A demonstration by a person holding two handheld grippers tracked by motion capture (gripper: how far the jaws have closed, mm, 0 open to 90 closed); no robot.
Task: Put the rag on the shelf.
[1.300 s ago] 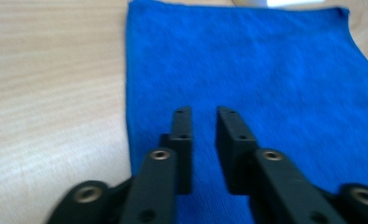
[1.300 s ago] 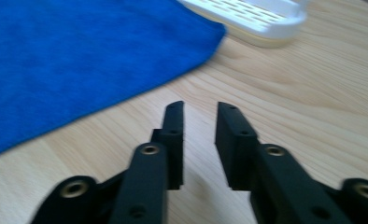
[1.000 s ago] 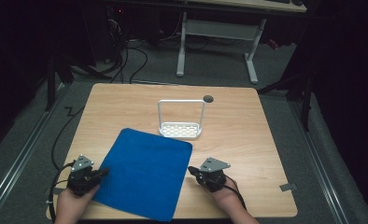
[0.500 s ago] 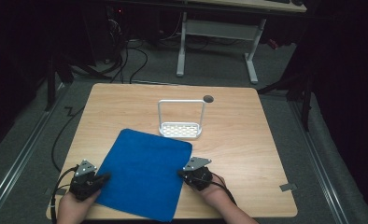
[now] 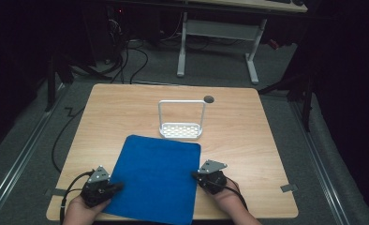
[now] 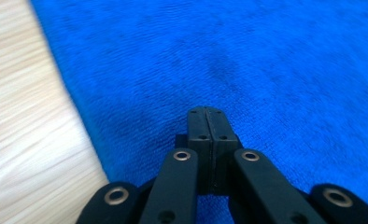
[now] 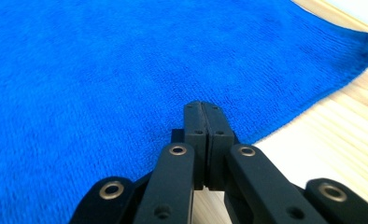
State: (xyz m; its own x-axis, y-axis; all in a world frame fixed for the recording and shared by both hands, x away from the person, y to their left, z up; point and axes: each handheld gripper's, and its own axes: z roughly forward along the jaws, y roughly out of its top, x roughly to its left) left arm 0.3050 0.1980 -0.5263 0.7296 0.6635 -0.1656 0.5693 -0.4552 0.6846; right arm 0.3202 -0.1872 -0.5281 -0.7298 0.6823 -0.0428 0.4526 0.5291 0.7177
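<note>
Both grippers have crept inward since a second ago, and the right gripper (image 5: 195, 174) now has its tip right at the right-hand edge of the blue cloth (image 5: 157, 176), where before it sat a bit off to the side. Left gripper (image 5: 118, 186) has its tip over the cloth's lower left edge, in the lower left of the high view.

Cloth itself looks like it hasn't budged: laid flat, slightly skewed, in the lower middle of the wooden table (image 5: 248, 136), with its top edge just short of the white wire rack (image 5: 181, 130) standing in the middle of the frame. Small dark round spot (image 5: 209, 99) on the tabletop just past the rack's upper right corner.

Left gripper view: the 2 black jaws are pressed together with no gap, tips sitting over the blue cloth (image 6: 247, 65), bare wood (image 6: 28, 135) on the left side of that frame. Can't see any fabric pinched between them.

Right gripper view: same deal, jaws closed tight against each other with the cloth (image 7: 102, 79) spread beyond them and its edge running off to the upper right, pale wood (image 7: 341, 140) at the right. Nothing visibly caught in them either
</note>
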